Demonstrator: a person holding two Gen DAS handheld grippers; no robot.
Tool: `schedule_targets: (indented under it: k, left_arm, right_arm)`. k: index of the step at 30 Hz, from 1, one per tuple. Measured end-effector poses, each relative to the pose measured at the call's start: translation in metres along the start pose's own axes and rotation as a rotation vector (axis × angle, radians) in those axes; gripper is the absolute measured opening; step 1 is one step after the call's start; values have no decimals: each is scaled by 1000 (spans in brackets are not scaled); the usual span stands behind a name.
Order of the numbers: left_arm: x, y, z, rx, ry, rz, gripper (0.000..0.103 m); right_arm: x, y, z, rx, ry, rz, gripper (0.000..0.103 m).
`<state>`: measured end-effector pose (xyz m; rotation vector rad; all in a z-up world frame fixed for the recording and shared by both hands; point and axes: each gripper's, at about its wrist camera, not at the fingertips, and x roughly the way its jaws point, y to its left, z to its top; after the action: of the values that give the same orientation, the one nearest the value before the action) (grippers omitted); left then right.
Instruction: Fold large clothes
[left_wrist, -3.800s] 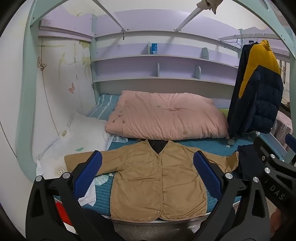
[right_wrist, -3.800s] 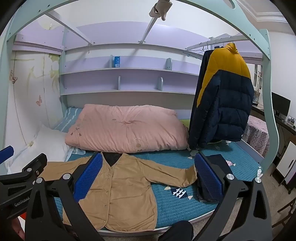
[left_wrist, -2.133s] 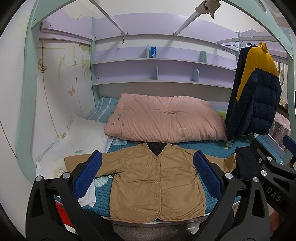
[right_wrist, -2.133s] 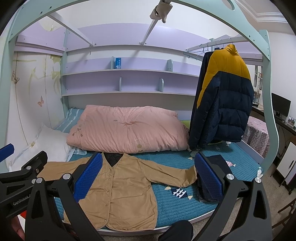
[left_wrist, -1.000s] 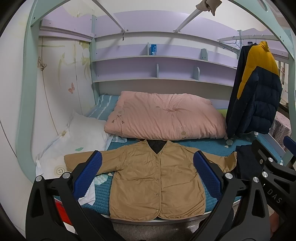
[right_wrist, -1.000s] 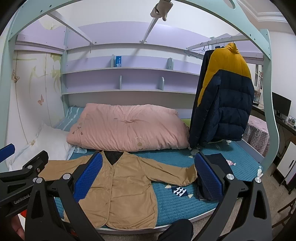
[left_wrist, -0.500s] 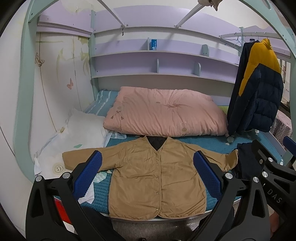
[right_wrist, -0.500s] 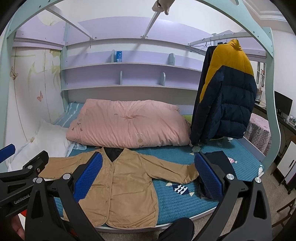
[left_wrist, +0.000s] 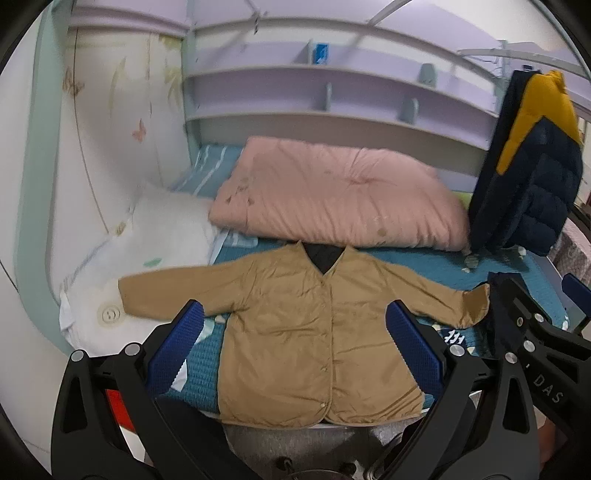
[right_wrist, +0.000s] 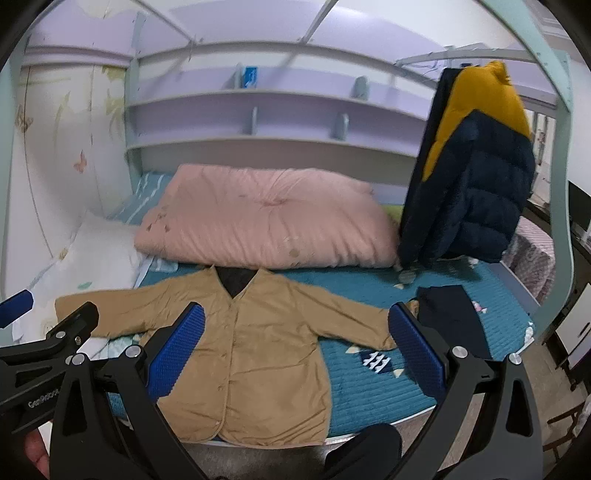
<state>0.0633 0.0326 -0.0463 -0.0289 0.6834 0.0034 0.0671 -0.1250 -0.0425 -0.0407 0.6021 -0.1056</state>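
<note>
Nearest to the cameras, both grippers were held above the floor in front of the bed (left_wrist: 192, 387), short of the jacket (left_wrist: 314, 332). The left gripper (left_wrist: 295, 354) was seen with its blue fingers spread wide and nothing between them; the right gripper (right_wrist: 295, 354) was likewise wide apart and empty. Neither was touching cloth.

The jacket, tan and buttoned, was laid flat on its back on the teal bed cover, its hem at the front edge of the bed and its collar pointing to the far side. Both sleeves were stretched outward: one reached onto the white pillow (left_wrist: 162, 236) at the left of the jacket, the other ended just beside a dark folded garment (right_wrist: 450, 317) at the right of the jacket.

Beyond the jacket's collar a pink quilt (right_wrist: 266, 221) was piled, touching or nearly touching the collar. Farther right of the jacket, a navy and yellow coat (right_wrist: 472, 184) was hung from the frame. Shelves (left_wrist: 332, 88) were fixed on the wall behind it all.

No fold had been made yet, so the step in hand was judged to be the approach. The next move would call for a sleeve cuff or shoulder to be pinched and carried inward across the jacket's front.
</note>
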Motion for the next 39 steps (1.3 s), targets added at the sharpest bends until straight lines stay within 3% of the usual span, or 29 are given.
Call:
schedule_targets:
  k: [7,15,25,30,31,33,34,36,39]
  left_arm:
    - [53,43,-7,-80,126,36,98]
    - [116,121,-19,-225,257,89,98]
    - [186,222,-20,-376,347,157,98]
    - [220,269,-18,-461,368,175,98]
    - [226,278,-16,-470,369,193,98]
    - [241,299,-14,-489,371,234,98]
    - [245,306,-14,-495,375,241,98]
    - [258,323,-13,-516,385,249,98]
    - [272,347,-12,-553,385,251,98]
  right_arm:
    - [44,45,-3,-67,114,84,96]
    - [108,117,-3,-145,244,205,96]
    - [213,202,11,-179,379,374,95]
    - [273,235,21,-163,442,412,94]
    - [287,242,23,-150,462,419,91]
    - [318,254,25,-120,520,446,71]
    - [332,260,24,-112,558,458,67]
    - [355,268,24,-91,605,482,43]
    - [397,284,18,-65,686,487,21]
